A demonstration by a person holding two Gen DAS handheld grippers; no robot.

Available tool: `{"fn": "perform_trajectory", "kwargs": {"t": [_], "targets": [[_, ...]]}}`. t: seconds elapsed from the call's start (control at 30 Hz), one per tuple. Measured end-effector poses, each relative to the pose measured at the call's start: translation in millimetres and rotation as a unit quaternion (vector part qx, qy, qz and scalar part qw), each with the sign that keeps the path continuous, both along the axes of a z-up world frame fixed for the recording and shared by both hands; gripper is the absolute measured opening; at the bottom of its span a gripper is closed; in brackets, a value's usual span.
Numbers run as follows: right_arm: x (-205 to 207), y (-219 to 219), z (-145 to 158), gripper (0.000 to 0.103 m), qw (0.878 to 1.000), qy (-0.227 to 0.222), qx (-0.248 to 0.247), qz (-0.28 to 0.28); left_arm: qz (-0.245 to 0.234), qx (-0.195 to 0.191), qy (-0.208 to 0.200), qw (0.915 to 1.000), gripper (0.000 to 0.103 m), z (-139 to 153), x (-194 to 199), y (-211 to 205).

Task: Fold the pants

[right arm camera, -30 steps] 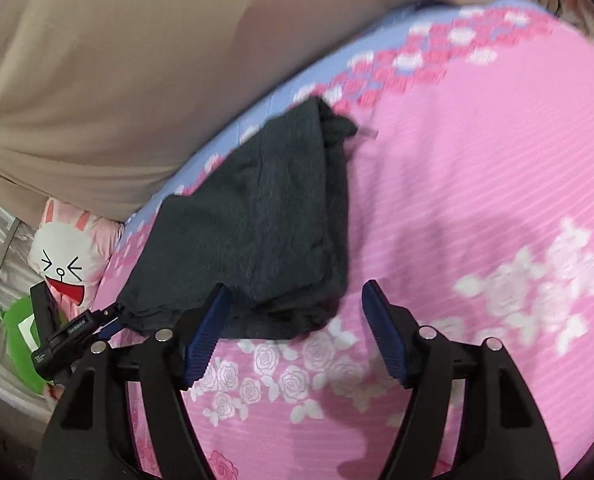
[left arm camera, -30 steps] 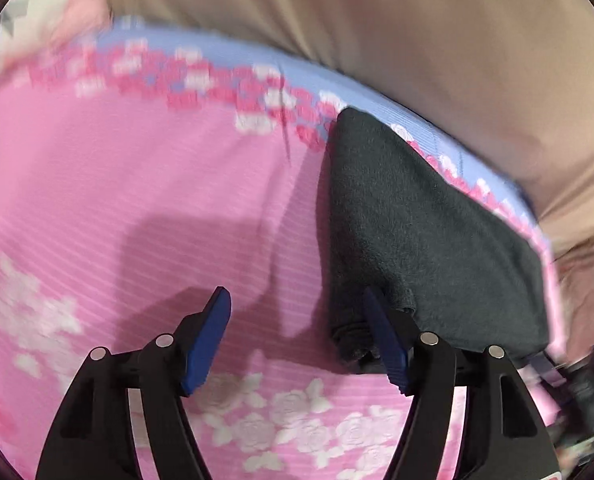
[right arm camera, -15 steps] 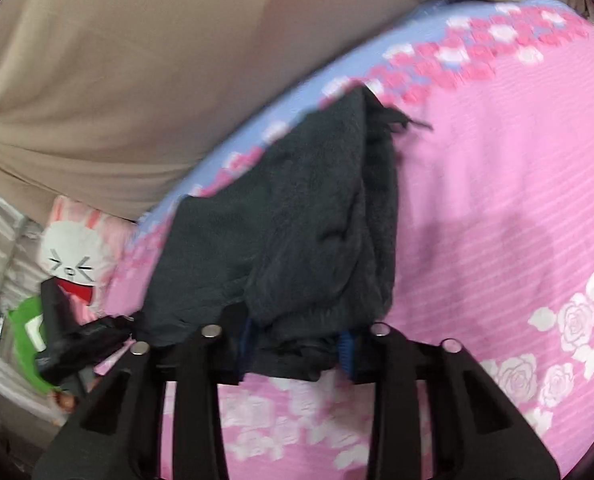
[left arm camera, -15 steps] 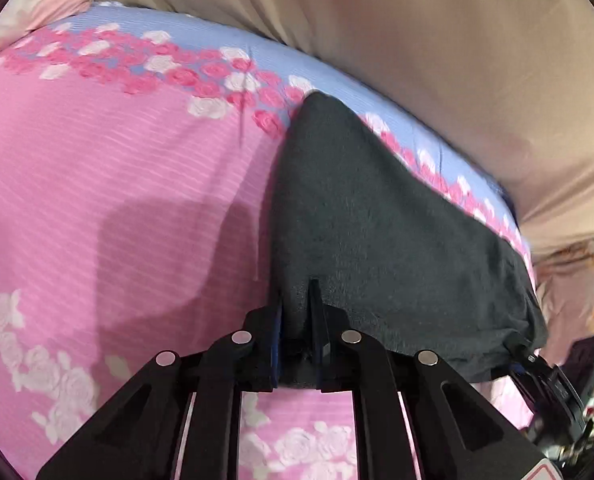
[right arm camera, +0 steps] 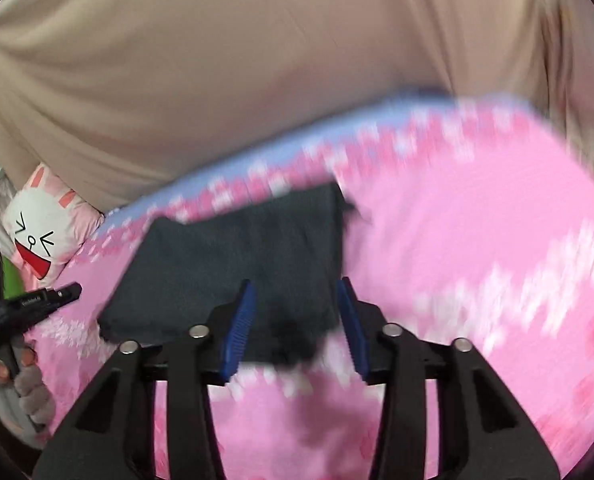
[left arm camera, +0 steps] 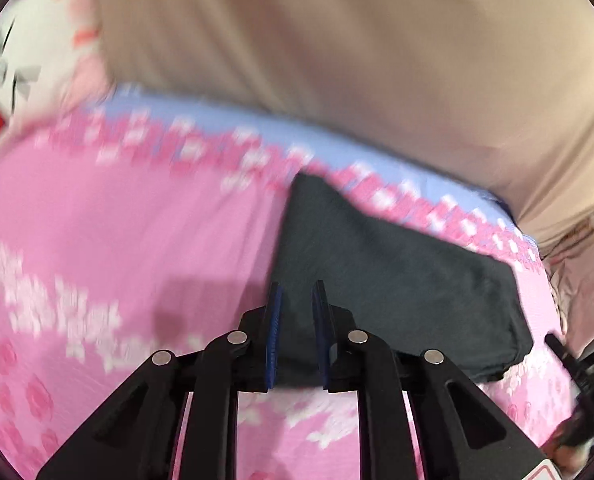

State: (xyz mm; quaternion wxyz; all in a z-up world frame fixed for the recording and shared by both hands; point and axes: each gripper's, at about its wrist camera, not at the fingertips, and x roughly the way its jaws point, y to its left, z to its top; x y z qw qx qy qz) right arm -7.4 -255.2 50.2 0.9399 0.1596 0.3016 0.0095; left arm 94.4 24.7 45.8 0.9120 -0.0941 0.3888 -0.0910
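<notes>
- Left gripper (left arm camera: 297, 332), at 6 o'clock in the left wrist view: jaws nearly closed, a narrow slot between the blue pads, with the near corner of the dark pants (left arm camera: 397, 280) pinched in it. The jaws have just eased open slightly, after clamping from a wide stance a second ago; the cloth remains between them.
- Right gripper (right arm camera: 297, 324), at 6 o'clock in the right wrist view: jaws part open, the bunched near edge of the pants (right arm camera: 249, 264) between the pads. They have just widened a little from the tighter clamp of half a second ago. Whether the pads press the cloth cannot be told through the blur.
- The pants lie as a folded dark slab on the pink floral bedsheet (left arm camera: 117, 220), running from the grippers toward 1 o'clock, near the blue border.
- Beyond, at 12 o'clock, hangs a beige curtain (right arm camera: 217, 60); a rabbit cushion (right arm camera: 41, 232) sits at 9 o'clock.
- Judgement: the step is lifting the near edge for the next fold. Both corners should rise level and travel together toward the far edge, grips kept firm so layers do not slip.
- Against the earlier frames: both views show more curtain, and the sheet is now motion-blurred.
</notes>
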Motion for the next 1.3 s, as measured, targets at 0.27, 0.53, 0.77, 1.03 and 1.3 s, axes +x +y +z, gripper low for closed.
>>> {"fn": "perform_trajectory", "kwargs": {"t": [0.27, 0.53, 0.77, 1.03, 1.3], "targets": [[55.7, 31.1, -50.5, 0.037, 0.996, 0.06, -0.071, -0.01, -0.013, 0.086, 0.032, 0.9957, 0.025, -67.1, 34.7, -45.1], [-1.9, 49.1, -42.2, 0.075, 0.993, 0.01, -0.116, -0.035, -0.013, 0.107, -0.004, 0.9941, 0.049, -68.1, 9.3, -41.9], [-20.4, 46.9, -48.5, 0.094, 0.995, 0.026, -0.09, -0.041, -0.006, 0.132, -0.033, 0.9906, 0.072, -64.9, -21.2, -45.3], [-38.9, 57.2, -51.3, 0.098, 0.991, 0.045, -0.107, -0.071, -0.006, 0.14, -0.052, 0.9888, 0.083, -63.1, -53.0, -44.9], [-56.9, 59.5, -48.3, 0.098, 0.991, 0.032, -0.106, -0.077, -0.005, 0.131, -0.066, 0.9891, 0.087, -61.0, -70.4, -43.4]]}}
